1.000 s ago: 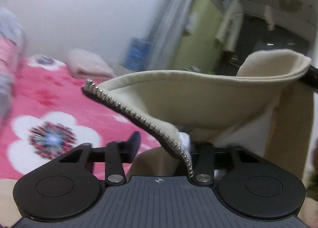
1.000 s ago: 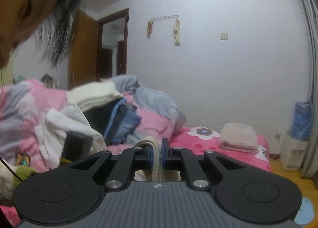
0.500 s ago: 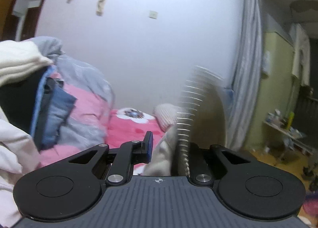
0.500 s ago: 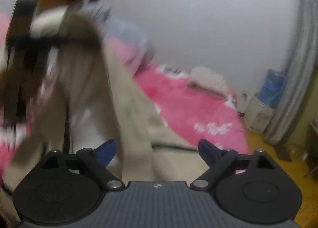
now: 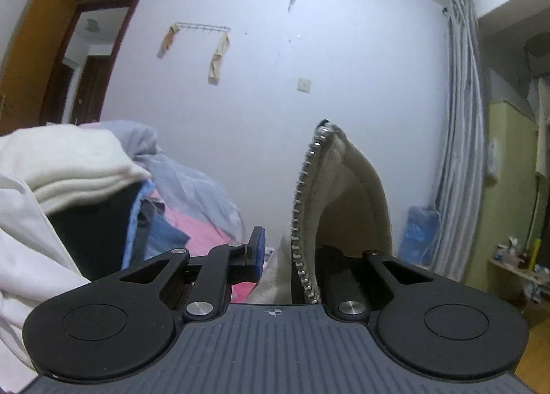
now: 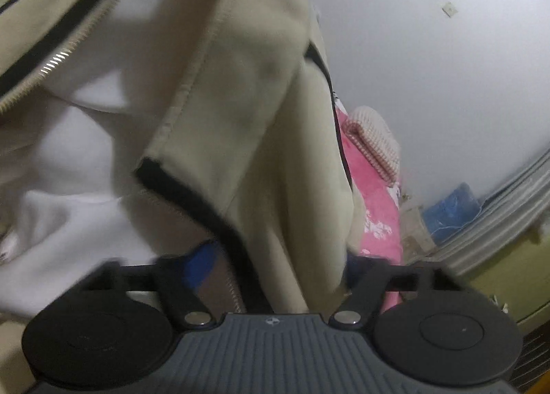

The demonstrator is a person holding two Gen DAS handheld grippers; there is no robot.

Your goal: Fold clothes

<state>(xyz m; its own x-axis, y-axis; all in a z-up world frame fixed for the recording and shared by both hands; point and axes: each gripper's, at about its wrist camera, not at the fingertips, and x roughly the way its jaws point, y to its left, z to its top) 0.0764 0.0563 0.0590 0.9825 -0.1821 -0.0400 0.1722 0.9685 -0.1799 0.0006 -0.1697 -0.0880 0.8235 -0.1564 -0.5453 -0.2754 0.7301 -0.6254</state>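
Keeps the left fingers (image 5: 257,249) pinched almost shut on the zipper edge of the beige jacket (image 5: 347,194), which now stands upright at centre right of the left view instead of stretching across it. Shows the right fingers (image 6: 201,265) released from the old hold, lower than before, half open and closing around a hanging fold with black trim at lower centre; no firm press visible yet. Probably means a new grip lower down, to spread the jacket on the pink bed (image 6: 374,208) before the first fold.
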